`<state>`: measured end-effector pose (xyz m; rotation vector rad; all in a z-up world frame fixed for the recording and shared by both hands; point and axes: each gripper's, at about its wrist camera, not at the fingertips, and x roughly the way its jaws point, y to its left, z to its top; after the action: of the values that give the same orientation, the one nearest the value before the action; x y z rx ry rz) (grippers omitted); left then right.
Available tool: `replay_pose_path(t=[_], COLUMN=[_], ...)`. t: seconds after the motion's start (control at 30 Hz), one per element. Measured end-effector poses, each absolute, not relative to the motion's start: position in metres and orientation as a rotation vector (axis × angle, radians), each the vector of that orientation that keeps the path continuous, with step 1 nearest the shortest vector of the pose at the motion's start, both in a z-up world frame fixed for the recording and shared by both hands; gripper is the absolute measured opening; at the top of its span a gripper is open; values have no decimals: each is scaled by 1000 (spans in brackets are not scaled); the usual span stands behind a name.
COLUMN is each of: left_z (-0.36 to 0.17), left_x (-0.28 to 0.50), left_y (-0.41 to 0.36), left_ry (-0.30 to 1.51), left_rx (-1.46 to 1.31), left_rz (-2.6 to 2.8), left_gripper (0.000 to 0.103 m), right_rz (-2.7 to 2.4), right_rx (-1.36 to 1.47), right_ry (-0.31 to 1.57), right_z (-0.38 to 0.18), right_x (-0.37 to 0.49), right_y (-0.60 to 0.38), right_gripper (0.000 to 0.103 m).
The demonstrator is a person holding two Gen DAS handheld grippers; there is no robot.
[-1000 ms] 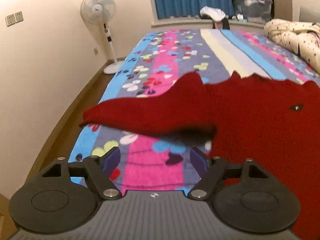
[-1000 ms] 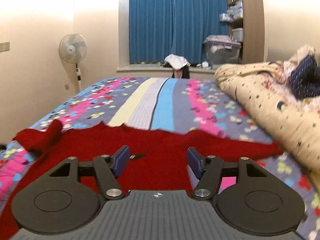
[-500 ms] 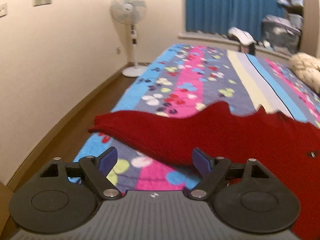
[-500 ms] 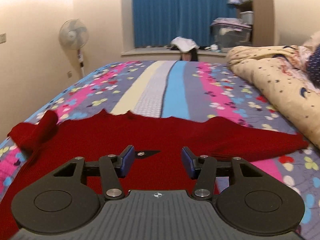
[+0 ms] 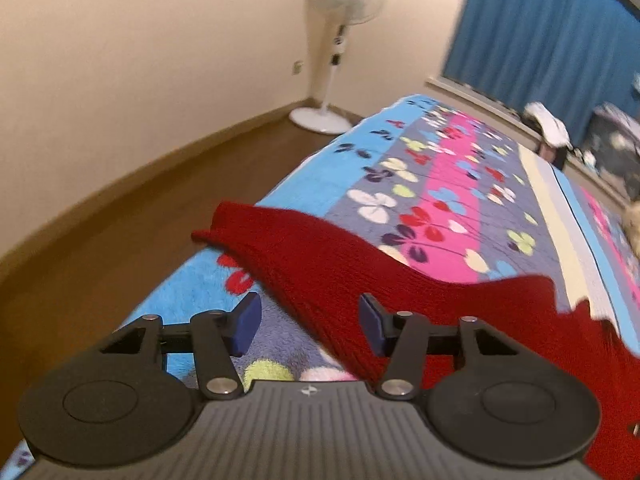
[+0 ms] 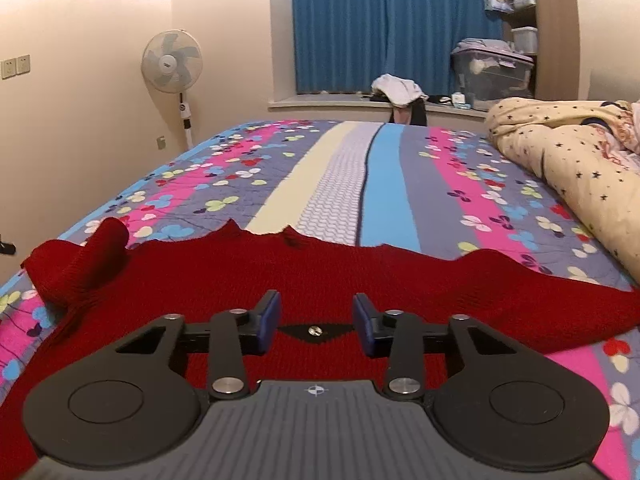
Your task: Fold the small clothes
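The red sweater (image 6: pixel 340 280) lies flat, long way across the bed (image 6: pixel 348 168), sleeves pointing sideways, while the left gripper (image 5: pixel 308 320) and right gripper (image 6: pixel 314 320) close, holding nothing.

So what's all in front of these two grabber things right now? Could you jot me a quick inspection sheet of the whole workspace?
Surface: bed with a striped, flower-print cover.
Job's things: red knit sweater spread flat; one sleeve reaches the bed's edge, its end doubled up in the right wrist view.
Clutter: star-print duvet bunched along the far side.
Grippers: left gripper over the sleeve, jaws closing, pads not on the cloth; right gripper over the sweater's chest, jaws closing, nothing pinched.
Cables: nothing seen.
Surroundings: standing fan, blue curtains, storage box, shelves, wooden floor.
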<state>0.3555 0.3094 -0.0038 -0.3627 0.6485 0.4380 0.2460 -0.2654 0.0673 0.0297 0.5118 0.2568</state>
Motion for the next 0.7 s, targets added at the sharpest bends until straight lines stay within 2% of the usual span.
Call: replay_pose_path(t=[0.27,0.33,0.4,0.43,0.47,0.7], left_z=[-46,-51,-50,-49,-46,11], left_x=[380,385,390,392,392,374], left_y=[341,337,328,325,321,275], left_ry=[700,695,692,691,681,466], left_rx=[-575,-543,-485,-484,-473,-501], left_rz=[455,471,466,438,438,263], left_gripper=[59,57,29,19,14,9], right_rz=[286,287,286,283,280,264], right_rx=[25,29,39,42,47,51], right_ry=[549,555,562,570,574,592], right_z=[58,56,54,54,53,53], right_x=[265,269,272,274,275,278], right_y=[-256,-256,-256,-256,-256,-258], right_gripper=[33,33,33,33,33,33])
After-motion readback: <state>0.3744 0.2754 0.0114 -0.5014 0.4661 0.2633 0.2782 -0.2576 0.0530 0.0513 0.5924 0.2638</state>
